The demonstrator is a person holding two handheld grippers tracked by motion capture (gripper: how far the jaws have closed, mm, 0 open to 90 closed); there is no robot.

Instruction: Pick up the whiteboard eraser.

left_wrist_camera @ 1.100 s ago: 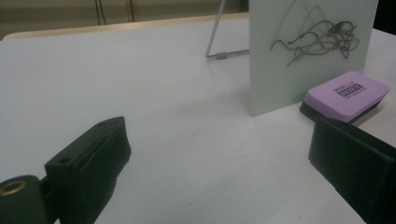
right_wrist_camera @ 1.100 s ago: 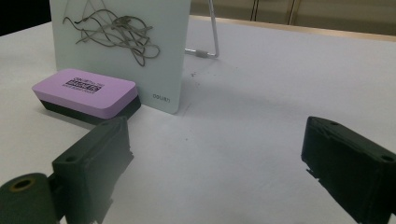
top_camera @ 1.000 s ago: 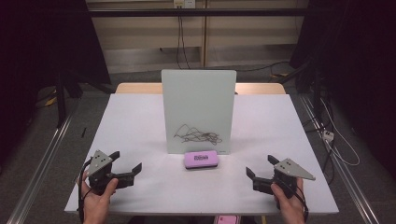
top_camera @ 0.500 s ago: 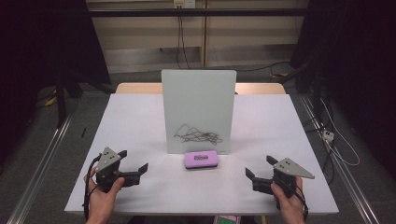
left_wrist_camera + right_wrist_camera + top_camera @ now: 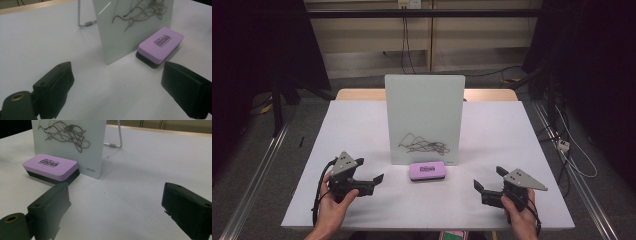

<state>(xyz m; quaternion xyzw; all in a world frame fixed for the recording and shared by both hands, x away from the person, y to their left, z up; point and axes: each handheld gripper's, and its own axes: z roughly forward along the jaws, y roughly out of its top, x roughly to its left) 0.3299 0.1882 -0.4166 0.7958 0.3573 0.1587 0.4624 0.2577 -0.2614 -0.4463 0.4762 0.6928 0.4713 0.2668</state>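
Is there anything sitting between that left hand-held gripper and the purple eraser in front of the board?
Nothing visible. Bare table lies between the left hand-held gripper, jaws open and empty, and the purple eraser. The whiteboard stands behind the eraser, not in the path.

Each black tool (image 5: 371, 181) carries a grey three-cornered plate, blocky jaws and a trailing black cable.

Glossy board (image 5: 424, 117), matt purple plastic eraser (image 5: 427, 170)
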